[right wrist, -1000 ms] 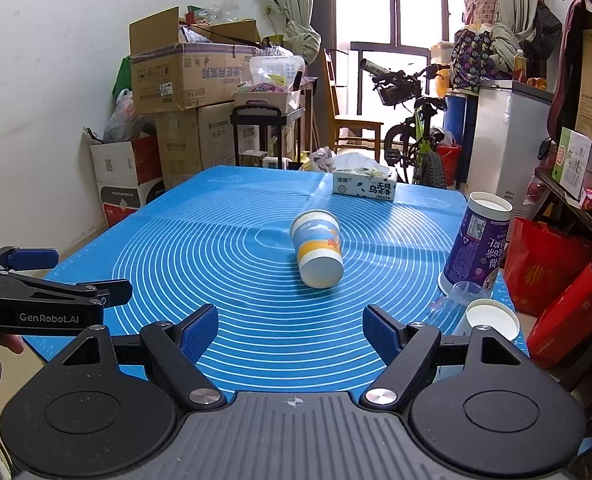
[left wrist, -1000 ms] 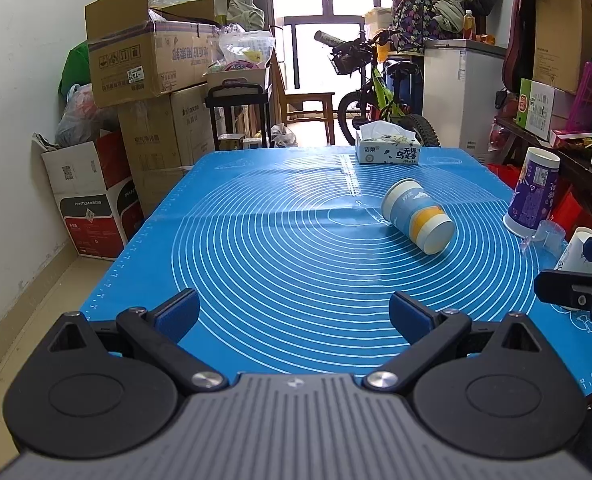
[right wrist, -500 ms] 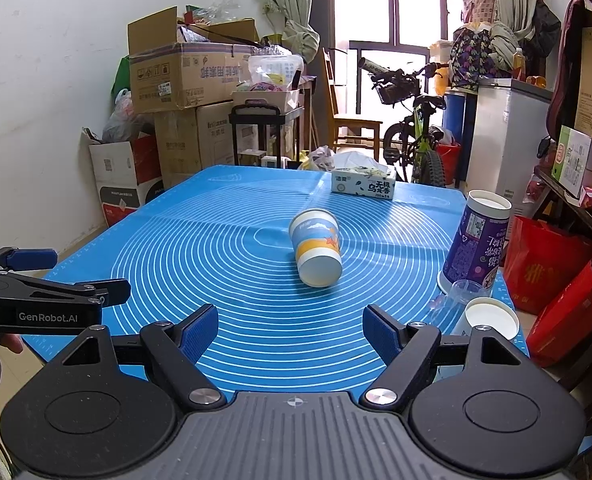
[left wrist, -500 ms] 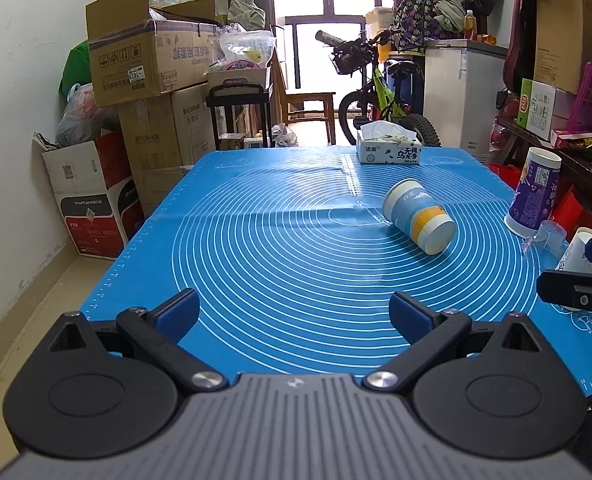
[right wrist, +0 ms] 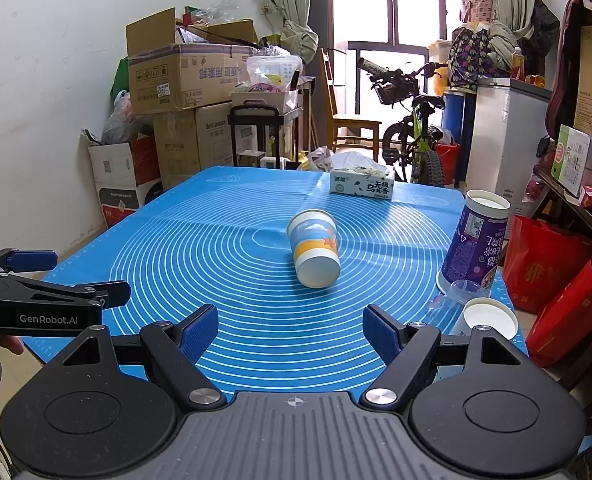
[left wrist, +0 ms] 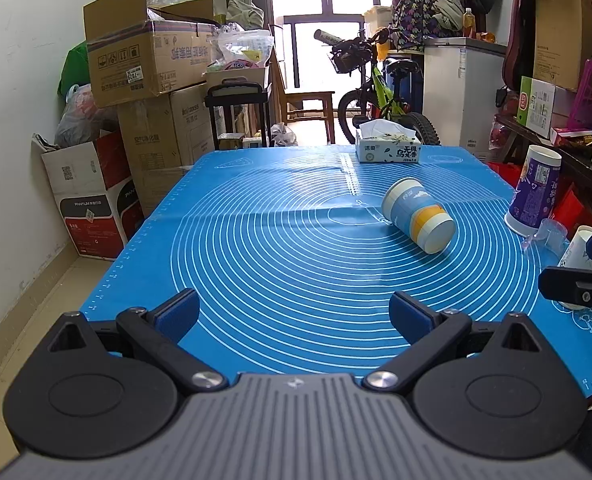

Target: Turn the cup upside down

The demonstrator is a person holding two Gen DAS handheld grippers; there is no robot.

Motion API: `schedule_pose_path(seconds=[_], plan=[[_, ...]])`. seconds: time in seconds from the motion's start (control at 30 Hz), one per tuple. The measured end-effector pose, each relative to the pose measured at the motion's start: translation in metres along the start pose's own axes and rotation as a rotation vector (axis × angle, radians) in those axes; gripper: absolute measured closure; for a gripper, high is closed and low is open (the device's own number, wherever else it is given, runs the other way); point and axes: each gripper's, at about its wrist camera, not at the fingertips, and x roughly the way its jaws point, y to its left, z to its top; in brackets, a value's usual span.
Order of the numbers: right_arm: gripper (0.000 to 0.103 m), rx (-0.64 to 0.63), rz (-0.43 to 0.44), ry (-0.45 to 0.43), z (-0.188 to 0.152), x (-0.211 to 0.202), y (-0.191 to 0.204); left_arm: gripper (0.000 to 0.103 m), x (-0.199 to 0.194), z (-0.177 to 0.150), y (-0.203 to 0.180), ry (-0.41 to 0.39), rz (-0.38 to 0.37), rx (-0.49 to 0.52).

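The cup point(left wrist: 418, 216) point(right wrist: 314, 248) is seen lying on its side near the middle of the blue-matted table point(left wrist: 255, 240) point(right wrist: 215, 240). Both the left tongs point(left wrist: 293, 312) and right tongs point(right wrist: 290, 334) are held spread wide with nothing gripped, well short of it.

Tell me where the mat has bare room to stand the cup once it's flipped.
Bare mat runs left of the tipped cup to the mat's left edge, and between cup and both open grippers, left and right. The right edge is crowded: purple tube, clear cup, white cup. Tissue box borders the far end.

Both grippers' jaws wide apart
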Motion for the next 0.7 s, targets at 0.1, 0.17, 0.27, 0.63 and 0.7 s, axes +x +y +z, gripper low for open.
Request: schedule_pose_path(seconds=[0.1, 0.17, 0.27, 0.63, 0.7], plan=[[0.022, 0.003, -0.001, -0.001, 0.0, 0.0, -0.001, 0.003, 0.002, 0.0, -0.001, 0.003, 0.001, 0.002], [0.022, 0.007, -0.004, -0.001, -0.001, 0.001, -0.002, 0.003, 0.004, 0.001, -0.001, 0.006, 0.002, 0.004], [0.022, 0.009, -0.015, -0.003, 0.001, 0.005, -0.005, 0.003, 0.008, 0.003, -0.004, 0.007, 0.002, 0.002], [0.022, 0.029, -0.107, -0.023, 0.033, 0.037, -0.041, 0.003, 0.054, 0.038, -0.023, 0.036, -0.044, -0.032], [0.022, 0.039, -0.127, -0.028, 0.038, 0.043, -0.051, 0.003, 0.065, 0.046, -0.029, 0.042, -0.056, -0.032]])
